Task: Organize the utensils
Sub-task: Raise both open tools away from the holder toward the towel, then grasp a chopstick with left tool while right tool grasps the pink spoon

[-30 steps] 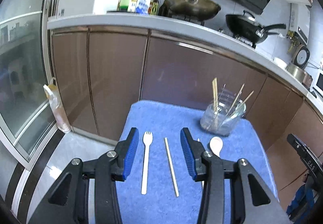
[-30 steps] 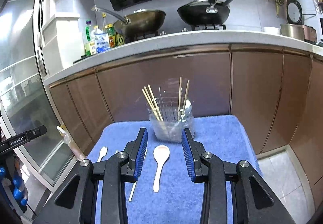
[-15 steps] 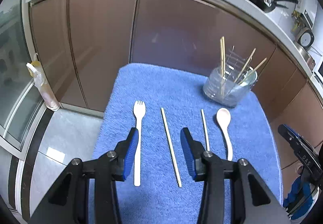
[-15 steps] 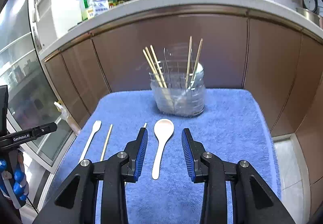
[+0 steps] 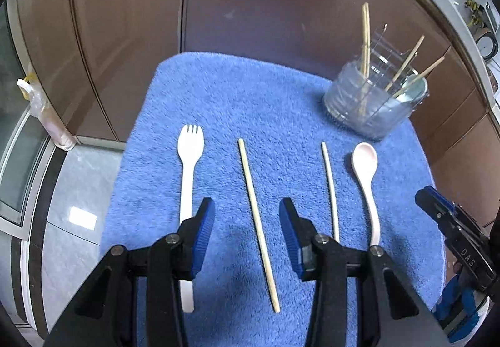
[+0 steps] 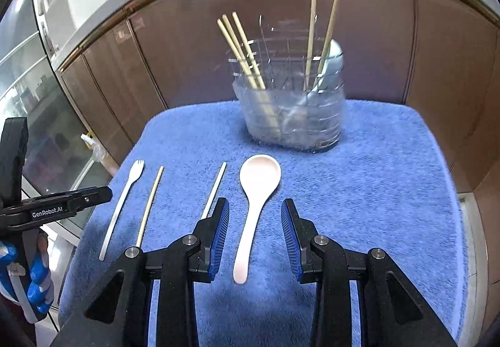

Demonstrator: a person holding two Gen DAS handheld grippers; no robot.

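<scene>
On a blue towel [image 5: 281, 103] lie a white fork [image 5: 188, 178], a wooden chopstick [image 5: 256, 222], a second chopstick [image 5: 329, 187] and a pale spoon [image 5: 367, 178]. A clear holder [image 5: 375, 103] with several chopsticks stands at the back right. My left gripper [image 5: 247, 222] is open, its jaws either side of the first chopstick, above it. My right gripper [image 6: 254, 225] is open, straddling the spoon [image 6: 254, 200] handle. The right wrist view also shows the fork [image 6: 123, 200], both chopsticks [image 6: 150, 206] [image 6: 214, 190] and the holder [image 6: 293, 112].
Brown cabinet doors [image 5: 250, 3] stand right behind the towel-covered stand. Tiled floor [image 5: 72, 222] lies to the left, with a glass door and a plastic bag [image 5: 40, 116] beside it. The towel's right part [image 6: 390, 190] is bare.
Both grippers have tilted down and moved closer to the towel. The left now frames the chopstick, the right frames the spoon. Nothing was picked up.
</scene>
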